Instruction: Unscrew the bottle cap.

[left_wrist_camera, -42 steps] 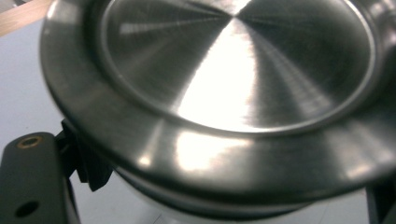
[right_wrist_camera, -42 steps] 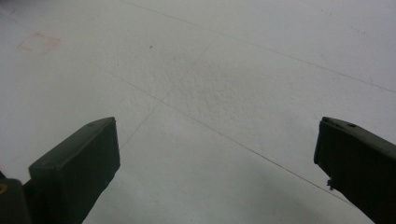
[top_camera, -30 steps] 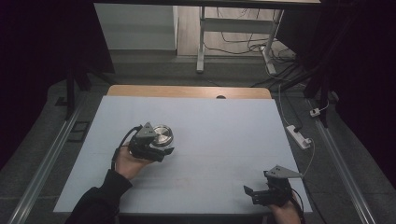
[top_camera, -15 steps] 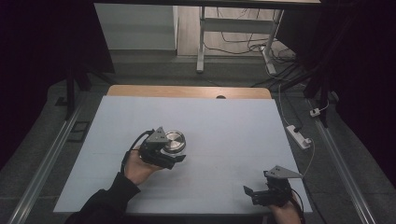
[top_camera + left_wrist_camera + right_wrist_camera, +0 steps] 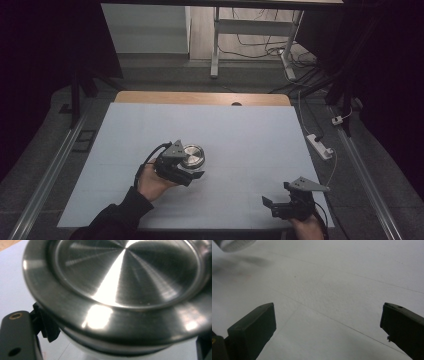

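While carrying the steel lidded container (image 5: 192,156) across the white table cover (image 5: 240,135), best kept level and low, with no tipping toward the far side. Held now by the left gripper (image 5: 186,169), jaws clamped on the body just under the broad brushed-metal lid (image 5: 125,275), one black finger (image 5: 45,325) pressed against the side below the rim. Sits left of the table's middle, well apart from the right gripper (image 5: 327,322). Whether touching the cover or raised just off it, hard to tell from the high view; probably a little clear of the surface. Worth holding the squeeze steady: a smooth, rounded metal wall, likely slippery, and a lid that may only rest on top. Better to move slowly, stop over the chosen spot, lower straight down until the base meets the cover, then ease the jaws apart without nudging sideways. Right gripper (image 5: 287,202) waiting near the table's front right corner, jaws spread wide and empty over bare cover; free to steady the container from the other side if needed.
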`<state>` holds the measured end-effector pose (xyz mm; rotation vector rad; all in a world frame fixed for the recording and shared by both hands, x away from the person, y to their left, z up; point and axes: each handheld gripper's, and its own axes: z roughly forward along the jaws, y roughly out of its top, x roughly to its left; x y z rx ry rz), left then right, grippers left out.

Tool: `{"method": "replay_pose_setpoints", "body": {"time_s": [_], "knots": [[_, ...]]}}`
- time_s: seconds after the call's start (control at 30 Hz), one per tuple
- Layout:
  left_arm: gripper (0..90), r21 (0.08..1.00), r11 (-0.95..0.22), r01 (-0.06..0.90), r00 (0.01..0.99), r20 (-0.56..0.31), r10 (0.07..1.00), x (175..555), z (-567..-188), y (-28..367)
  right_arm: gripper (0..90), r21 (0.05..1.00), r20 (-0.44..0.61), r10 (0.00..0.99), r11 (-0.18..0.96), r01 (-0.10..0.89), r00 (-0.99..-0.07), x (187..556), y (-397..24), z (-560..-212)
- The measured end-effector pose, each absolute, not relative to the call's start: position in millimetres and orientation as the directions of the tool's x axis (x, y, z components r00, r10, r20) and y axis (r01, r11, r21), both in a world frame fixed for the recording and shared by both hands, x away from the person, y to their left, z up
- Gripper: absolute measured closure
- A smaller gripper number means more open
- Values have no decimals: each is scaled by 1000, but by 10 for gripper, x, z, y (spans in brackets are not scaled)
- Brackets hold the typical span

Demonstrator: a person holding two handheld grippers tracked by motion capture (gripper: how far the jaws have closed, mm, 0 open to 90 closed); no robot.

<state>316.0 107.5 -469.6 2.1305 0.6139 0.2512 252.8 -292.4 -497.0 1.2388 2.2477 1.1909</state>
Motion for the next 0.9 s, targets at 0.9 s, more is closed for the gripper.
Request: {"method": "replay_pose_setpoints", "body": {"time_s": [0.9], "knots": [[148, 800, -504, 324, 864, -33, 503, 3165, -4738, 1067, 2, 837, 64, 703, 348, 422, -708, 2561, -2508, -4698]]}}
